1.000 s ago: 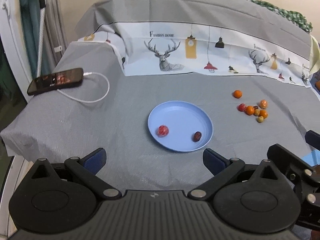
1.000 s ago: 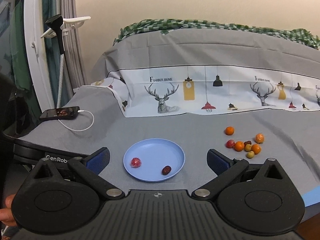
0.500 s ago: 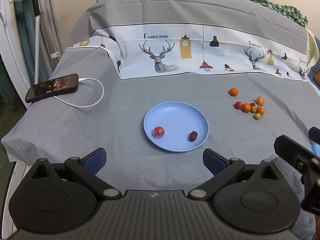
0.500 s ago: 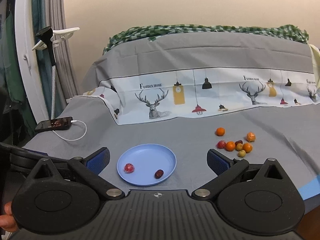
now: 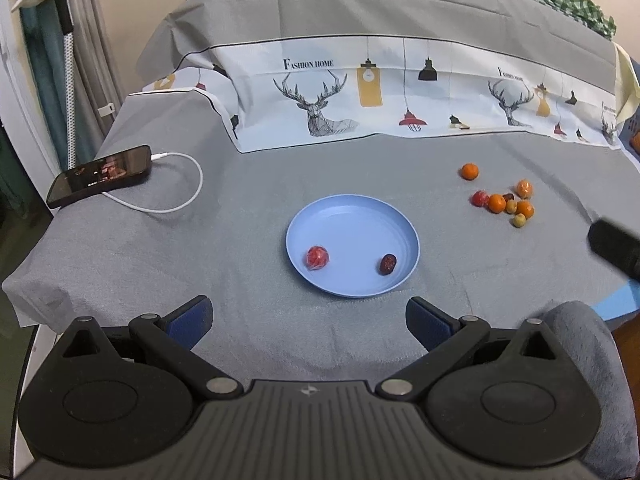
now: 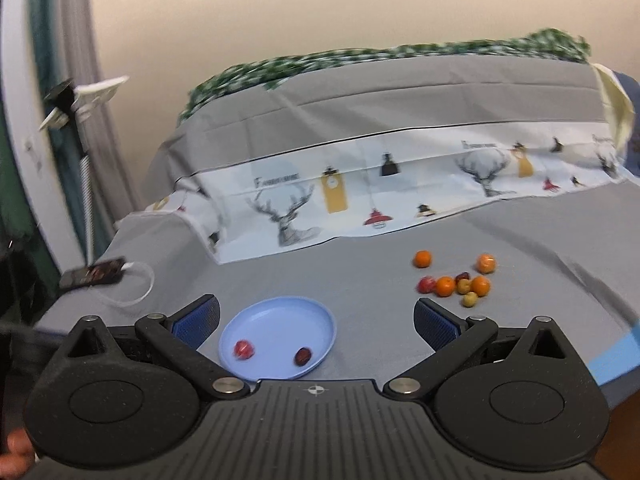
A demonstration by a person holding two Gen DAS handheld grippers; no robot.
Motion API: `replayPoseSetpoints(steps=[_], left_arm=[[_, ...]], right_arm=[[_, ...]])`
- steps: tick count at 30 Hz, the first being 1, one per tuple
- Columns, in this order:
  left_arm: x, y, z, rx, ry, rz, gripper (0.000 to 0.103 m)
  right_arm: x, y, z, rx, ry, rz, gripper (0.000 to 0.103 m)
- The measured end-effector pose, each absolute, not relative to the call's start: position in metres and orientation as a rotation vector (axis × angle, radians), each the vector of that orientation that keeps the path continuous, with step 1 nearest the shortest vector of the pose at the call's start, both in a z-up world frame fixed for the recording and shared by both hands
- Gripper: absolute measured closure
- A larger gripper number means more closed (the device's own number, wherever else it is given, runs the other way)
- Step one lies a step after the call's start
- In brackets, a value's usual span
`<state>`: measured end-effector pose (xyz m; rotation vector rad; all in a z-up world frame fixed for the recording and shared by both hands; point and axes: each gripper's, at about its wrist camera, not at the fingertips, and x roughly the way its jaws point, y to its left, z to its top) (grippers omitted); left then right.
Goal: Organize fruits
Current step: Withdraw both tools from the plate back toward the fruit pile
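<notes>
Grey cloth (image 5: 248, 208) covers work surface; deer-print fabric at 12 o'clock. Blue plate (image 5: 352, 216) central, serving as collection point: red fruit (image 5: 317, 257) at its 8 o'clock, dark date (image 5: 387, 264) at 5 o'clock. Loose fruit cluster (image 5: 505, 201) lies unsorted at plate's 2 o'clock, well apart. Left gripper (image 5: 308, 316) spread wide, empty, hovering at plate's 6 o'clock. Right gripper (image 6: 317, 320) likewise wide, empty; likely cluster next. Phone (image 5: 100, 176) at 10 o'clock.
</notes>
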<state>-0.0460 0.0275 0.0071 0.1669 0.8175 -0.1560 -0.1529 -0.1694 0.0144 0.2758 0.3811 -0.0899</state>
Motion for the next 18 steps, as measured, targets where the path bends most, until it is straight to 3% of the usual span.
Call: replayPoseSetpoints(steps=[18], left_arm=[[-0.008,-0.035,-0.007,0.221,0.889,-0.202,0.000]], right_arm=[[-0.144,-0.230,-0.004,0.383,0.387,-0.171,0.001]])
